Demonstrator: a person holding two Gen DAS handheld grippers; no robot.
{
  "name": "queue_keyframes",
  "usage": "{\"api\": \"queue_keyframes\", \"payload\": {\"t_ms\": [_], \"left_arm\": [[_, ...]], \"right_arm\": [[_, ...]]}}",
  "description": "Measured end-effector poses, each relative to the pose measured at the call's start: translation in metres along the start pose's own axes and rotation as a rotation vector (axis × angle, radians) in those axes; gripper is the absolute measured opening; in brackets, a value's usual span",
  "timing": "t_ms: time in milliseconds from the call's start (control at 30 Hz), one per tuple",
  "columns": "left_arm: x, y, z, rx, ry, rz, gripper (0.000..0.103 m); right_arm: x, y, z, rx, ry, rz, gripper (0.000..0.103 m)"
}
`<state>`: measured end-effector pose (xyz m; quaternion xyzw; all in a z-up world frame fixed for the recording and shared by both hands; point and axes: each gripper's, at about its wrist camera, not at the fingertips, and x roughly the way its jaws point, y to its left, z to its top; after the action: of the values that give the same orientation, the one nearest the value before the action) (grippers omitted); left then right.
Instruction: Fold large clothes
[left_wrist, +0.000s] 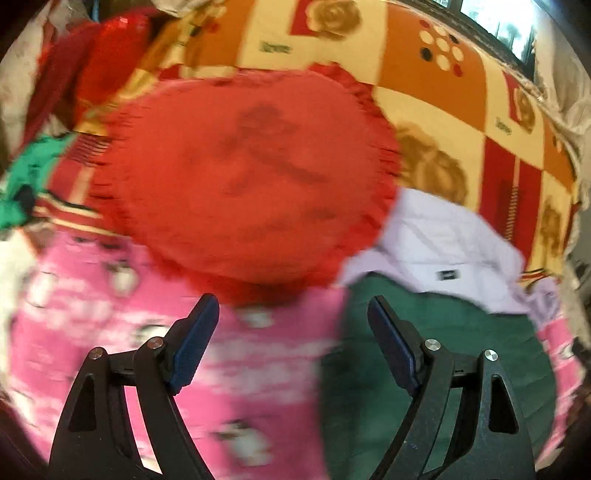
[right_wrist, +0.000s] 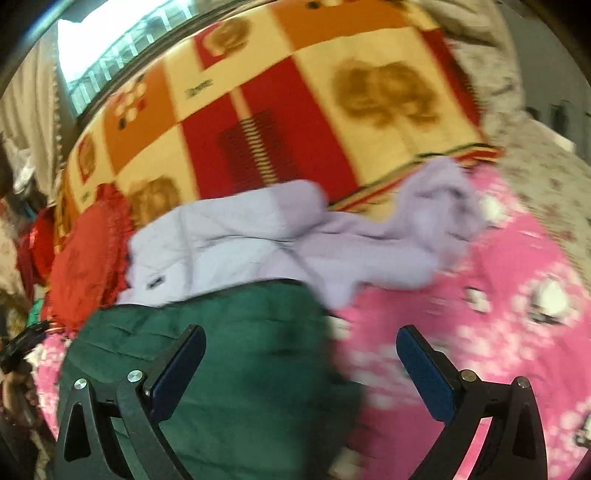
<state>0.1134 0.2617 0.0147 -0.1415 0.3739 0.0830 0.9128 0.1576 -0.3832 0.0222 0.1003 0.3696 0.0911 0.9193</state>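
A dark green padded garment (left_wrist: 436, 369) lies on a pink patterned blanket (left_wrist: 110, 350); it also shows in the right wrist view (right_wrist: 236, 354). A pale lilac quilted jacket (right_wrist: 236, 236) lies crumpled just behind it, also seen in the left wrist view (left_wrist: 443, 236). My left gripper (left_wrist: 293, 317) is open and empty, above the pink blanket at the green garment's left edge. My right gripper (right_wrist: 301, 345) is open and empty, above the green garment's right edge. Both views are motion-blurred.
A round red fringed cushion (left_wrist: 243, 177) lies left of the jackets, also visible in the right wrist view (right_wrist: 85, 251). An orange, red and cream rose blanket (right_wrist: 295, 110) covers the bed behind. Red and green clothes (left_wrist: 26, 173) pile at far left. A window (right_wrist: 110, 48) is behind.
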Motion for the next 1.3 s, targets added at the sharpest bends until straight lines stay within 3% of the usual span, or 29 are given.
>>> {"api": "queue_keyframes", "payload": {"t_ms": [100, 167, 300, 433, 500, 700, 833, 900, 967, 1067, 1100, 1167, 1200, 1300], "left_arm": [[0.003, 0.020, -0.016, -0.026, 0.065, 0.000, 0.083], [0.003, 0.019, -0.028, -0.008, 0.068, -0.014, 0.083], [0.024, 0.017, -0.048, 0.059, 0.101, 0.042, 0.083], [0.021, 0.011, -0.051, 0.043, 0.099, 0.008, 0.083], [0.008, 0.000, -0.046, 0.030, 0.073, -0.056, 0.083], [-0.053, -0.056, -0.049, 0.022, 0.017, -0.133, 0.083], [-0.109, -0.108, -0.095, 0.140, -0.032, -0.151, 0.083], [-0.129, -0.132, -0.131, 0.234, -0.074, -0.185, 0.083], [-0.130, -0.140, -0.155, 0.247, -0.061, -0.228, 0.083], [-0.119, -0.127, -0.177, 0.141, -0.006, -0.270, 0.083], [-0.116, -0.112, -0.172, 0.076, 0.001, -0.259, 0.083], [-0.110, -0.087, -0.151, -0.006, 0.011, -0.224, 0.083], [-0.104, -0.073, -0.133, -0.042, 0.012, -0.207, 0.083], [-0.069, -0.047, -0.089, -0.076, 0.096, -0.255, 0.084]], "right_arm": [[-0.009, -0.028, -0.010, -0.006, 0.017, -0.064, 0.102], [-0.011, -0.044, -0.017, -0.005, 0.035, -0.113, 0.102], [0.005, -0.065, -0.031, -0.055, 0.108, -0.206, 0.102], [0.013, -0.076, -0.036, -0.068, 0.142, -0.235, 0.102], [0.006, -0.073, -0.030, -0.050, 0.118, -0.205, 0.102], [-0.046, -0.017, -0.028, -0.035, 0.001, -0.091, 0.102], [-0.102, 0.052, -0.076, -0.100, -0.060, 0.049, 0.102], [-0.118, 0.077, -0.105, -0.140, -0.089, 0.066, 0.102], [-0.120, 0.093, -0.130, -0.165, -0.083, 0.058, 0.102], [-0.118, 0.095, -0.157, -0.118, -0.044, 0.152, 0.102], [-0.119, 0.092, -0.156, -0.113, -0.062, 0.139, 0.102], [-0.121, 0.076, -0.135, -0.086, -0.122, 0.109, 0.102], [-0.116, 0.062, -0.119, -0.055, -0.140, 0.133, 0.102], [-0.074, 0.026, -0.073, 0.043, -0.057, 0.195, 0.103]]}}
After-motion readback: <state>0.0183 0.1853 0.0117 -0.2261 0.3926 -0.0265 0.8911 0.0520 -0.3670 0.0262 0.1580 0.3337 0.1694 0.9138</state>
